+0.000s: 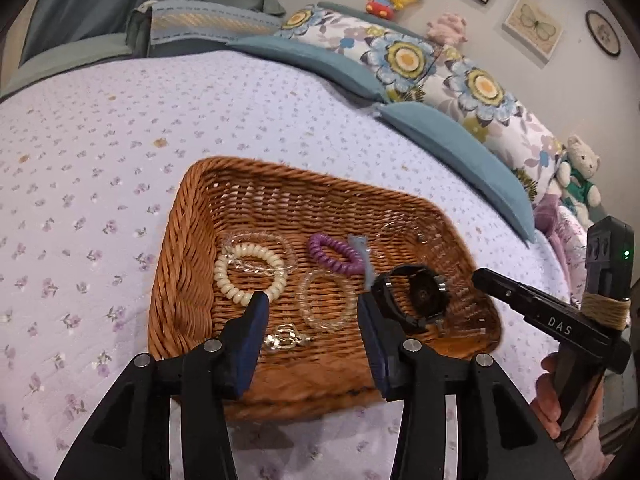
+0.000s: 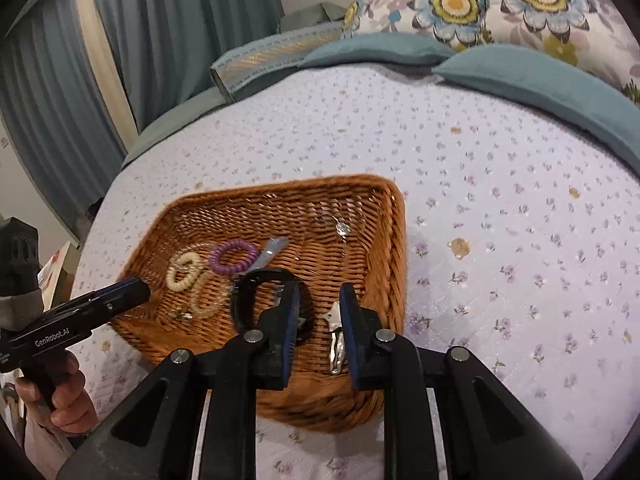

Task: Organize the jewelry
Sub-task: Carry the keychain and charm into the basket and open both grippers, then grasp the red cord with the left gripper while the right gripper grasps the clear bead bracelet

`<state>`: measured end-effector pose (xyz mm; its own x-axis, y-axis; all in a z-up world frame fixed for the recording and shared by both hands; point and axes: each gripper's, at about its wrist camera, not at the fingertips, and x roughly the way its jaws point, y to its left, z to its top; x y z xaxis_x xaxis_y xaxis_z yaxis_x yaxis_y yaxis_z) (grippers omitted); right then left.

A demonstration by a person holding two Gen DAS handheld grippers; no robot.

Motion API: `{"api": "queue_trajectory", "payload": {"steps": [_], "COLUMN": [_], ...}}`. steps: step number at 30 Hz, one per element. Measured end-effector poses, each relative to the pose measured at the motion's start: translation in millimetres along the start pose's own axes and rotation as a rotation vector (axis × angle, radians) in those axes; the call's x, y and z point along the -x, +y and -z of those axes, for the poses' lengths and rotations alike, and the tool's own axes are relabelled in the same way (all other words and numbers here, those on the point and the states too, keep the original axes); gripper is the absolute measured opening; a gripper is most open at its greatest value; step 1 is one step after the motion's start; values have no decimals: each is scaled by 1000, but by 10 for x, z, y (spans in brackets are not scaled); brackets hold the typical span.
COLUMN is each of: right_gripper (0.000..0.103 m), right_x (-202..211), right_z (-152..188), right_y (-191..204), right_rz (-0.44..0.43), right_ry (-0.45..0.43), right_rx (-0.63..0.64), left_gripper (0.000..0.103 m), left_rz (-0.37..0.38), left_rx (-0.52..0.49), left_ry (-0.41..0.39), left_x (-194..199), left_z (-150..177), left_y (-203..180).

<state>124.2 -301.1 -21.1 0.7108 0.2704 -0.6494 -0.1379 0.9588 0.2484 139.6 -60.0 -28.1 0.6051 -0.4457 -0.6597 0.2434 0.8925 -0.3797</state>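
From the left wrist, the wicker basket (image 1: 192, 264) sits on the bed (image 1: 100, 160) with open quilt beyond its far and left rims; the left gripper (image 1: 312, 304) hangs over its near rim, jaws spread and empty, above three coil hair ties, one black watch (image 1: 412, 296) and one silver clasp (image 1: 286, 340). From the right wrist, bare quilt lies right of the basket's rim, and the right gripper (image 2: 320, 300), jaws slightly apart and pinching nothing, hangs over its near side above one silver hair clip (image 2: 335, 340).

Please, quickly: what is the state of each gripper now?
Left gripper: open, holding nothing, above the basket.
Right gripper: open, holding nothing.
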Motion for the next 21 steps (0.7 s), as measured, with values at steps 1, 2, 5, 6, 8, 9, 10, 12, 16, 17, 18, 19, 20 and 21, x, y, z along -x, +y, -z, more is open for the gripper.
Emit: {"api": "queue_trajectory", "payload": {"steps": [1,2,5,6,8,9,10,12,16,17,18,19,20,21], "right_gripper": [24,24,24,24,24,24,24,24,24,24,24,24,24,24], "right_x": [50,104,287,338,421,465,507,573,692,705,723,748,759,769], "right_z": [12,28,115,161,272,349,444,619,996,1070,1150,1255,1324,1382], "right_y": [27,59,180,220,306,352,404,496,664,685,713,750,769,786], "right_rz": [-4,-7,-41,-53,-72,-81,-93,-103,-134,-142,-151,-161,-166,-173], "right_ry": [-8,-16,-31,-31,-28,-21,-9,7,51,63,78,96,109,120], "right_rx": [5,8,12,13,15,16,18,23,27,24,21,21,19,16], "left_gripper": [47,47,47,47,47,47,47,47,47,47,47,47,47,47], "left_rz": [6,9,28,30,35,40,43,49,32,35,37,37,35,28], "left_rx": [0,0,2,1,-2,-5,-7,-22,-45,-40,-33,-23,-14,0], "left_ry": [-13,-22,-54,-58,-74,-81,-83,-94,-95,-85,-74,-60,-42,-23], "left_x": [78,143,400,455,622,710,765,918,1153,1195,1217,1231,1246,1249], "left_z": [11,20,118,139,240,311,357,515,857,953,1030,1108,1206,1302], "left_y": [-26,-28,-85,-98,-162,-201,-227,-303,-414,-423,-420,-406,-387,-354]}}
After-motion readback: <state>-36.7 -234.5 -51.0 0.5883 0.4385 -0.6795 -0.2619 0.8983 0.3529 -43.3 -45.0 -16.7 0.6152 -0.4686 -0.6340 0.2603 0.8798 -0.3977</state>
